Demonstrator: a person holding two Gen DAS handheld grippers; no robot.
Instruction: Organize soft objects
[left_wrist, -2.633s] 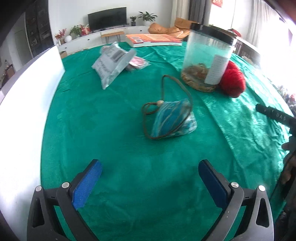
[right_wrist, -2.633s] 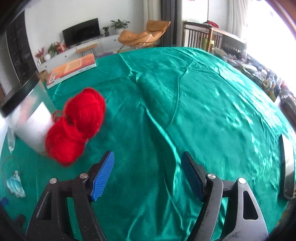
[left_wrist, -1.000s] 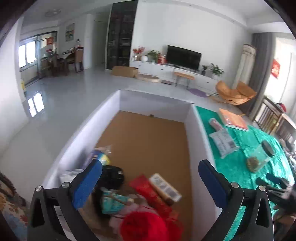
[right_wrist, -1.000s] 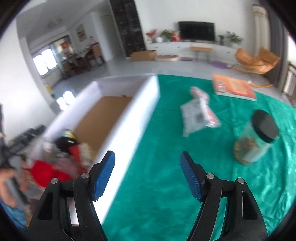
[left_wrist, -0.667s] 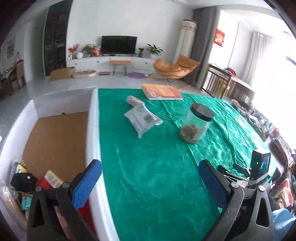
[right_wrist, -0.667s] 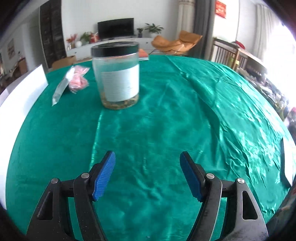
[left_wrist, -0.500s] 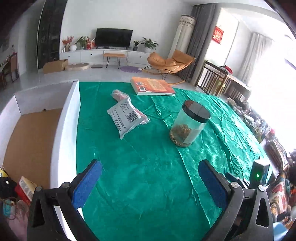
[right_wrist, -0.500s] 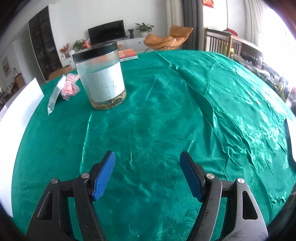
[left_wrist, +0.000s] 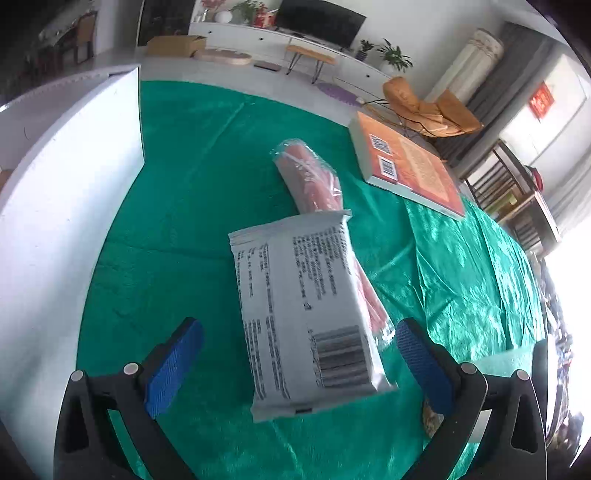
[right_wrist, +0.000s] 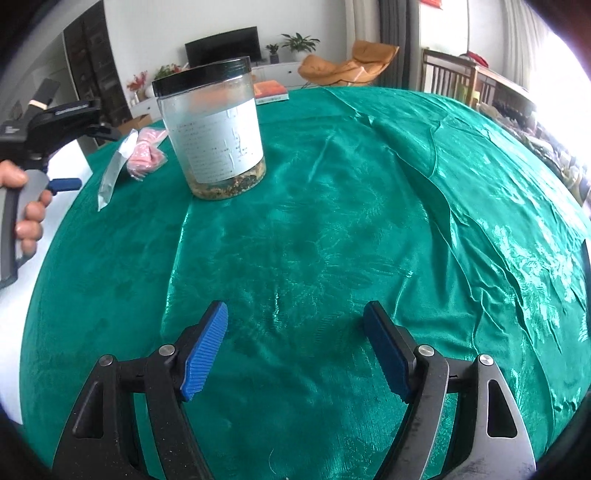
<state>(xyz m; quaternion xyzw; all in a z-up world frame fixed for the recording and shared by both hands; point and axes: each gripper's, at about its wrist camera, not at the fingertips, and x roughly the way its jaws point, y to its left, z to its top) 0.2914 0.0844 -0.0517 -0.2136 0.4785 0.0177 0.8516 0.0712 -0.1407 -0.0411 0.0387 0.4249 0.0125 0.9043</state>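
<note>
The white packet (left_wrist: 306, 314) now fills the left wrist view, lying flat on the green cloth (left_wrist: 192, 206) of the worktop with its printed back and barcode up. A second ago this camera looked down into the white-walled box (left_wrist: 62, 192), where red yarn and other soft things already lay; since then the left claw (left_wrist: 299, 365) has swung across to the packet and come down towards it. My reading is that one drop-off is finished and the next pick-up is starting.

The packet looks like a thin, slack foil pouch, slightly puffed, with crimped ends. It partly overlies a pink roll (left_wrist: 310, 177) wrapped in clear film, whose far end pokes out beyond it. The left claw's jaws stand wide apart on either side of the packet's near end, with no pad touching it.

Farther out, an orange book (left_wrist: 410, 166) lies near the worktop's far edge, and the box wall rises on the left. The right claw (right_wrist: 295, 347) hovers over bare cloth, empty, its jaws having just opened a little wider. A black-lidded jar (right_wrist: 214, 133) stands beyond it, with the packet and roll to its left.
</note>
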